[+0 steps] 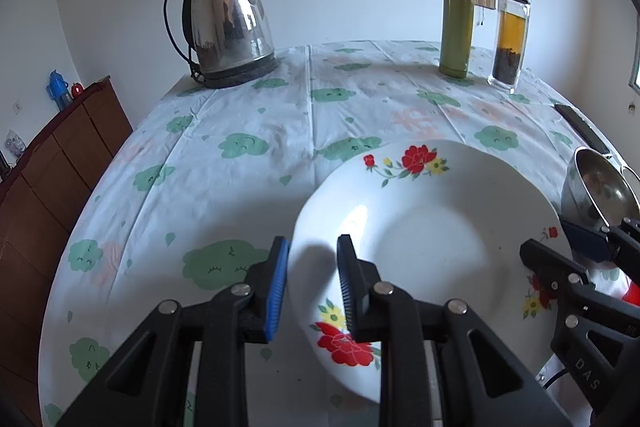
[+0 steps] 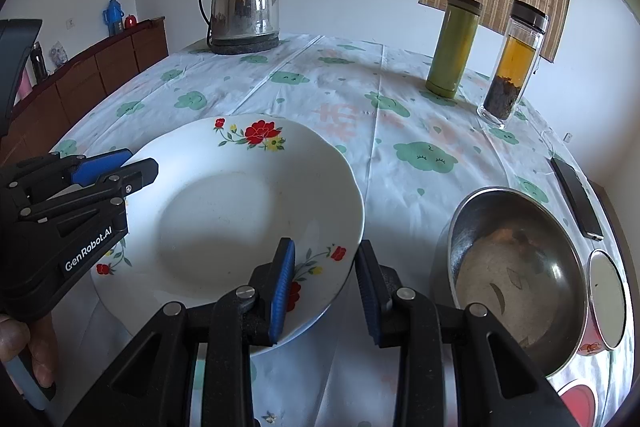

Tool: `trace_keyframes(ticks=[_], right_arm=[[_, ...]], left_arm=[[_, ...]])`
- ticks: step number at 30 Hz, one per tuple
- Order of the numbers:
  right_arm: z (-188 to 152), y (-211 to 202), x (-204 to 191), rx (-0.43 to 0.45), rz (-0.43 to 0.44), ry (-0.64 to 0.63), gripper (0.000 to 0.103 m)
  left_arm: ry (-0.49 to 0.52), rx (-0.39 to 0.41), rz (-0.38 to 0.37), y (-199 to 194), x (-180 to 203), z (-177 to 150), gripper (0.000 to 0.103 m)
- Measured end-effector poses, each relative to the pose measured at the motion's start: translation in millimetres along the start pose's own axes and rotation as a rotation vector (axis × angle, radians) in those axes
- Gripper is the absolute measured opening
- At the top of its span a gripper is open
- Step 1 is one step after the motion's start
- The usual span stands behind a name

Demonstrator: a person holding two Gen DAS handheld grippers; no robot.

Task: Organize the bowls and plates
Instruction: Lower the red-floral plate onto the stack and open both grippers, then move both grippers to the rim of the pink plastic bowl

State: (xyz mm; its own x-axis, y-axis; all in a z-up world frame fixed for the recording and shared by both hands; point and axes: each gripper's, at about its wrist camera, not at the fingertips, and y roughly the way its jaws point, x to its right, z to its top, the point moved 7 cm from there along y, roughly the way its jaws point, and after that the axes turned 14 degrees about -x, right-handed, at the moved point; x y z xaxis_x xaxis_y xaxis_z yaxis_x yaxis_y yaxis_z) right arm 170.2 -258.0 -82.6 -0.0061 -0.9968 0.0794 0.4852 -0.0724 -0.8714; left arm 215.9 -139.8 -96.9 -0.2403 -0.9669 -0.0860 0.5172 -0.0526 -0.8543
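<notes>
White floral plate (image 2: 240, 203) sits mid-table on the tablecloth (image 1: 240, 115), steel bowl (image 2: 516, 267) just right of it. Left gripper (image 1: 312, 283) and right gripper (image 2: 324, 287) each straddle opposite plate rims, jaws apart, not clamped. Step: grasping plate. Next, likely: close both, lift level.

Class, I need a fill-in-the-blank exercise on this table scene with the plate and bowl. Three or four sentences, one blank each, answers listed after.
1. The white plate is decorated with red and yellow ____.
2. The bowl beside the plate is made of ____.
3. At the far left of the table stands a shiny electric ____.
4. The bottle next to the glass tea bottle is ____ in colour.

Missing words: flowers; metal; kettle; green
</notes>
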Motion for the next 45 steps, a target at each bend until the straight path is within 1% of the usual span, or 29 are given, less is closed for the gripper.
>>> trace_keyframes(ticks=[7, 16, 20, 23, 25, 29, 31, 32, 33, 34, 36, 37, 38, 39, 41, 45], right_arm=[[-1, 0, -1, -0.003, -0.005, -0.007, 0.034], [-3, 0, -2, -0.003, 0.000, -0.011, 0.034], [-3, 1, -4, -0.003, -0.001, -0.018, 0.037], [-4, 0, -5, -0.001, -0.003, -0.023, 0.038], [-4, 0, -4, 0.001, 0.004, -0.017, 0.038], [-3, 0, -4, 0.004, 0.014, -0.011, 0.039], [-3, 1, -4, 0.005, 0.014, -0.011, 0.040], [-2, 1, -4, 0.005, 0.015, -0.010, 0.041], [-2, 1, -4, 0.006, 0.017, -0.010, 0.042], [-2, 0, -4, 0.008, 0.018, -0.009, 0.042], [-2, -1, -4, 0.017, 0.016, -0.006, 0.043], [-1, -4, -5, 0.032, 0.014, -0.009, 0.044], [0, -7, -5, 0.049, 0.015, -0.011, 0.046], [2, -11, -6, 0.066, 0.018, -0.012, 0.048], [3, -16, -9, 0.089, 0.024, -0.019, 0.049], [3, -15, -11, 0.089, 0.020, -0.025, 0.050]], left_arm=[[0.015, 0.008, 0.016, 0, 1, -2, 0.022], [0.012, 0.007, 0.013, 0, 1, -2, 0.022], [0.009, 0.006, 0.009, 0, 1, -3, 0.022], [0.000, 0.004, -0.002, -1, -1, -2, 0.023], [-0.012, 0.004, -0.014, -2, -3, -1, 0.032], [-0.014, 0.010, -0.015, -4, -4, 0, 0.036], [-0.021, 0.016, -0.015, -5, -5, 1, 0.050], [-0.025, 0.024, -0.013, -7, -6, 1, 0.055], [-0.029, 0.032, -0.011, -9, -8, 2, 0.061], [-0.034, 0.039, -0.014, -10, -9, 2, 0.064], [-0.040, 0.047, -0.021, -12, -11, 3, 0.067], [-0.042, 0.048, -0.022, -12, -11, 3, 0.071], [-0.043, 0.050, -0.023, -13, -11, 3, 0.071], [-0.043, 0.052, -0.025, -13, -11, 3, 0.071], [-0.040, 0.054, -0.027, -13, -10, 3, 0.071], [-0.040, 0.067, -0.031, -14, -9, 4, 0.071]])
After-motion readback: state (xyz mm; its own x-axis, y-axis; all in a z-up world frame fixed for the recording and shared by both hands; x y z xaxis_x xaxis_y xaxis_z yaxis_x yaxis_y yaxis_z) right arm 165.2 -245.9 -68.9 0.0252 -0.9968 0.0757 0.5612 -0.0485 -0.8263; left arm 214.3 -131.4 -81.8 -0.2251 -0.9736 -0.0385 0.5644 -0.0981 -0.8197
